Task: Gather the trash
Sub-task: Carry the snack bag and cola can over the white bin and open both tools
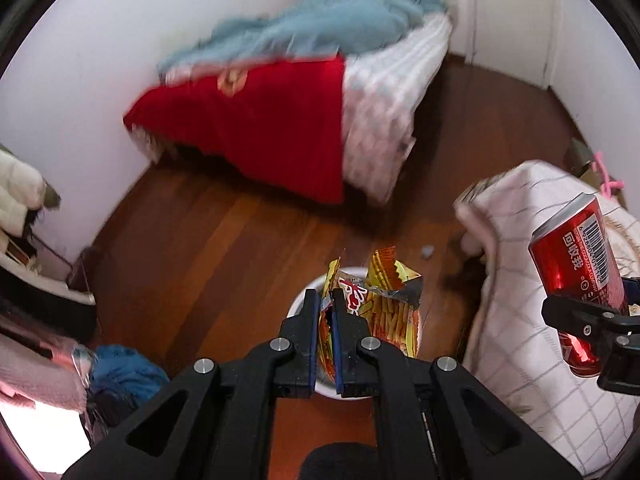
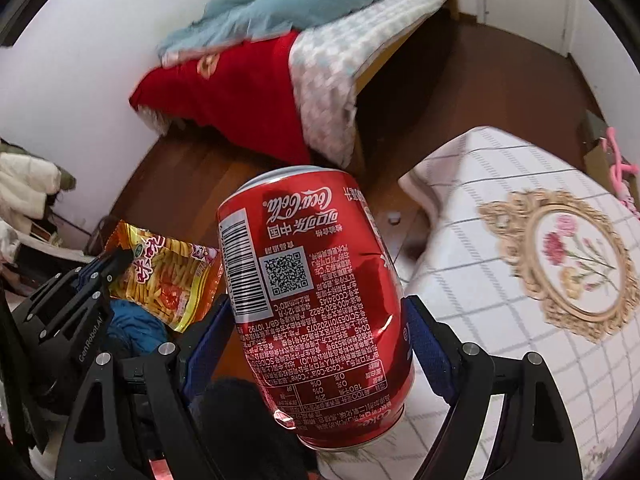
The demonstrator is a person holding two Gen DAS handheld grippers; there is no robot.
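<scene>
Left hand-held gripper [image 1: 325, 300], in the left wrist view, is nearly closed, pinching a yellow snack bag [image 1: 384, 300] between its blue pads. The bag hangs above a white bin [image 1: 298, 304] on the wooden floor [image 1: 200, 248]. To the right, the right hand-held gripper [image 1: 600, 312] carries a red can [image 1: 576, 264] beside a checked cloth [image 1: 532, 320]. A bed [image 1: 384, 92] stands behind.

In the right wrist view, the right hand-held gripper [image 2: 316, 320] is clamped wide around the dented can [image 2: 316, 292], held upside down, its print inverted. The bag [image 2: 168, 280] shows at left in the left hand-held gripper [image 2: 108, 268]. The cloth [image 2: 500, 272] lies to the right.
</scene>
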